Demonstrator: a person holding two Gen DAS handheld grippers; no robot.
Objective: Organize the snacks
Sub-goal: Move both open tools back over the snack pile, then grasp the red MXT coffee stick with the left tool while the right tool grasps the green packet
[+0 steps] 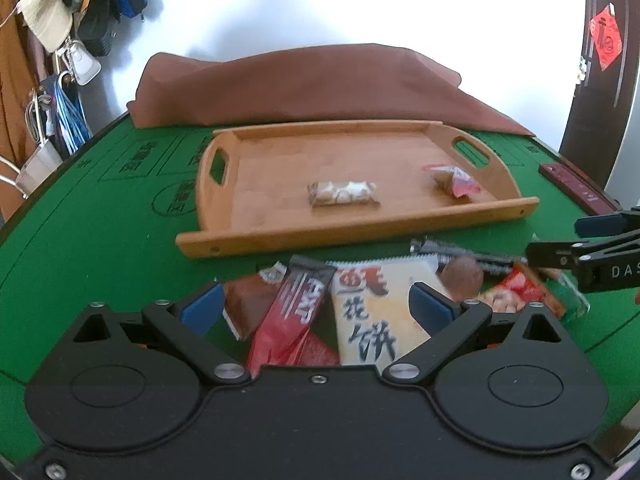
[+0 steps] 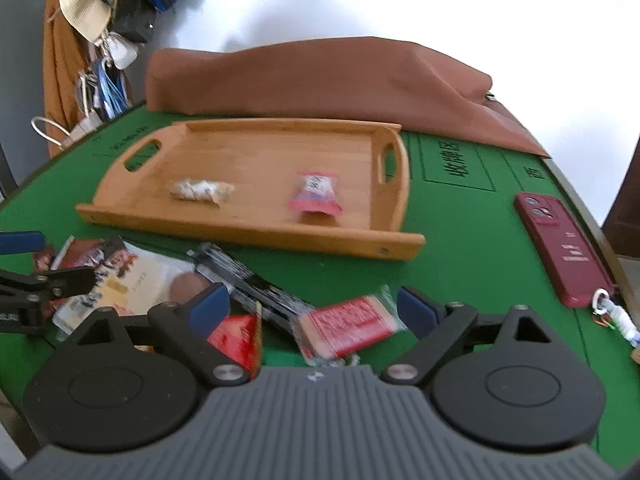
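Crosswise, the clear-wrapped bar (image 1: 343, 193) spans the tray (image 1: 360, 236).

My left hand-held gripper (image 1: 316, 306) tilts downward, its blue-padded jaws spread wide and gripping nothing. My right hand-held gripper (image 2: 314, 306) tilts down more steeply, jaws equally wide and empty. Each one's black fingers reach into the edge of the other's view, side by side.

Right gripper (image 2: 314, 304) jaws wide, above red wafer packet (image 2: 348, 326) near table's (image 2: 460, 240) front edge. Wooden tray (image 2: 256, 236) toward far edge holds pale candy (image 2: 202, 190) and pink packet (image 2: 316, 194). Red phone (image 2: 560, 248) near right edge.
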